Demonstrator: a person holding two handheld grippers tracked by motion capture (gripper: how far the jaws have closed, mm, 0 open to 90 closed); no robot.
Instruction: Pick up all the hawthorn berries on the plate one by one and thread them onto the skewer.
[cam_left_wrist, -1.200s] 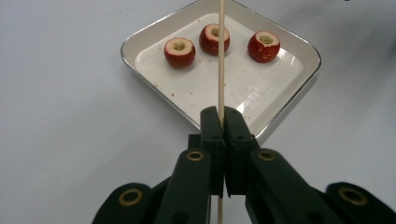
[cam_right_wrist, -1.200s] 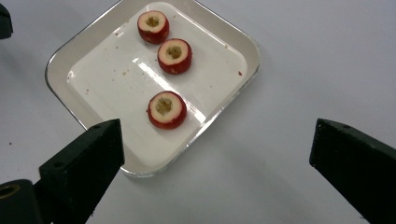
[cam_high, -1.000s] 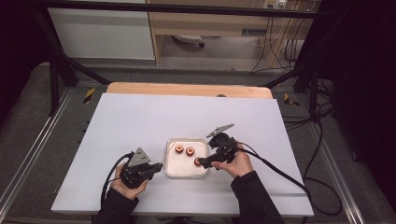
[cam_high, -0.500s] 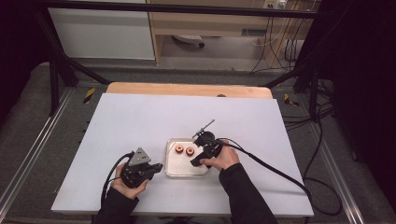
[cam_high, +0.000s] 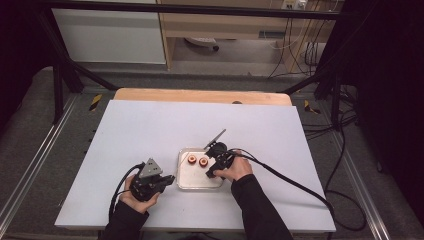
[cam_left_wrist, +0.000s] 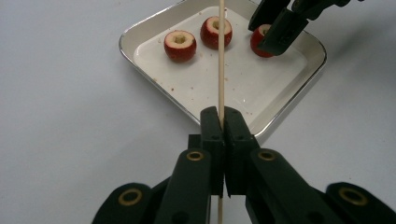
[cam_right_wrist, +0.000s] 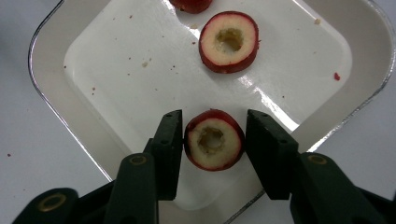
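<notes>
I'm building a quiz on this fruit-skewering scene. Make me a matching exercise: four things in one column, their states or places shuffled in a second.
Things:
1. wooden skewer
2. left gripper
3. right gripper
4. metal tray

States:
a. jaws either side of a cored red fruit, just been closing, small gaps remain
b. clamped upright between black jaws
c. holds three cored red fruits
d. shut on a thin stick

Pairs: 1-b, 2-d, 3-a, 4-c

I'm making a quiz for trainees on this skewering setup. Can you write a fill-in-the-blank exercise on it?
1. The left hand-held gripper is shut on a thin wooden ____.
2. The metal tray holds ____ cored red fruits.
3. The right hand-held gripper has one cored fruit ____ its jaws.

Missing words: skewer; three; between
</notes>
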